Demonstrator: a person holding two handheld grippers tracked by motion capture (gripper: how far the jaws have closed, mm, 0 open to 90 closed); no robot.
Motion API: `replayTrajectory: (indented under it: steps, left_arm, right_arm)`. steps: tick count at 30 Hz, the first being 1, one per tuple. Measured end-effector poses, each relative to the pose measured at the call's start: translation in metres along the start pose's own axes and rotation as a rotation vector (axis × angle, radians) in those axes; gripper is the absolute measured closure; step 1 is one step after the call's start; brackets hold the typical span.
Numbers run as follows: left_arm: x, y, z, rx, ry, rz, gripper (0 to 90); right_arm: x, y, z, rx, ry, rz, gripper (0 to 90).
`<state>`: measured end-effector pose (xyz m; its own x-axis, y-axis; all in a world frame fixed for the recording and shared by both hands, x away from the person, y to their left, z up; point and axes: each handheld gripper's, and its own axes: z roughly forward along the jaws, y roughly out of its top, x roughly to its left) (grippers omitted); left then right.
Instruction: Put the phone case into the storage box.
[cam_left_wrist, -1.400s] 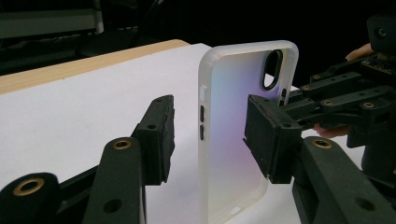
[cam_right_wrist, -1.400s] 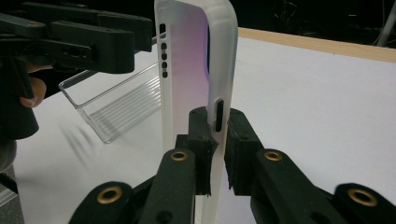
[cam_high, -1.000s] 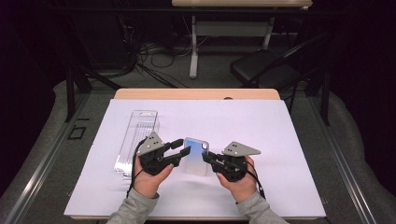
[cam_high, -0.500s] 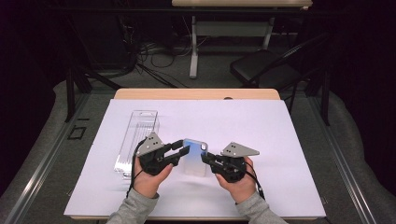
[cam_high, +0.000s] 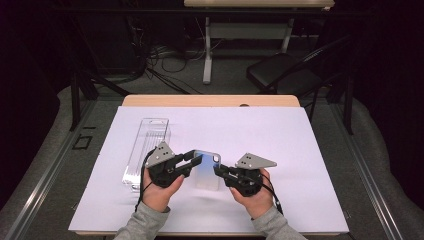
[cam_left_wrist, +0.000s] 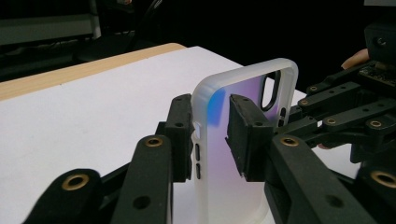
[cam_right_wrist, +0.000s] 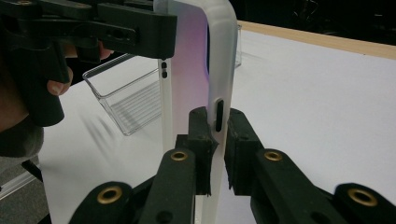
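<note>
A frosted, translucent phone case (cam_high: 207, 169) is held off the white worktop (cam_high: 280, 135) just below the middle of the high view, between the two grippers. The left gripper (cam_high: 192, 159) comes in from the lower left and the right gripper (cam_high: 218, 171) from the lower right, each in a hand (cam_high: 159, 192) whose grey sleeve enters at the bottom edge. In the left gripper view the case (cam_left_wrist: 238, 140) stands upright at centre, its camera cutout near the top right; the jaws have just been closing, with the case's edge between them: one pad lies against the outer side by the buttons, the other sits at the inner face, though whether it presses there is hard to tell. The right gripper (cam_left_wrist: 299, 116) shows at the right of that frame, holding the far edge. In the right gripper view the jaws are closed tight on the case's (cam_right_wrist: 205, 70) side wall at lower centre, just below a slot in the rim. A clear plastic box (cam_high: 146, 150) lies on the worktop at the left of the high view, just beside the left hand, and shows at centre left in the right gripper view (cam_right_wrist: 126, 100).
</note>
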<state>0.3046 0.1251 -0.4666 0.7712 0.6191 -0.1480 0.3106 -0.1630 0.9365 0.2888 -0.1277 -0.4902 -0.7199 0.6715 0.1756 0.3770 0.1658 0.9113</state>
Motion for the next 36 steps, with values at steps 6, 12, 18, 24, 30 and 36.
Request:
replayTrajectory:
  steps: [6,12,18,24,30,36]
  left_arm:
    - [0.001,-0.0007,-0.0003,-0.005,0.002,0.005,74.7]
    - [0.0023,-0.001,-0.0011,-0.006,0.005,0.005,77.5]
    - [0.0044,-0.0012,-0.0024,-0.011,-0.009,-0.004,80.6]
    - [0.0067,-0.0008,-0.0037,-0.012,-0.034,-0.01,82.3]
    - [0.0073,-0.0006,-0.0044,-0.013,-0.032,-0.013,83.5]
    - [0.0083,-0.0002,-0.005,-0.015,-0.044,-0.02,84.2]
  right_arm:
    - [-0.0002,-0.0002,0.0003,-0.003,0.0,0.002,82.3]
    - [-0.0013,-0.0002,0.0002,-0.001,0.0,0.004,82.3]
    - [-0.0019,-0.0001,-0.0001,-0.003,0.007,0.012,82.2]
    - [-0.0034,0.0,-0.0004,-0.007,0.019,0.014,82.2]
    - [-0.0043,-0.0001,-0.0006,-0.008,0.023,0.015,82.2]
    - [-0.0051,0.0,-0.0009,-0.009,0.034,0.02,82.2]
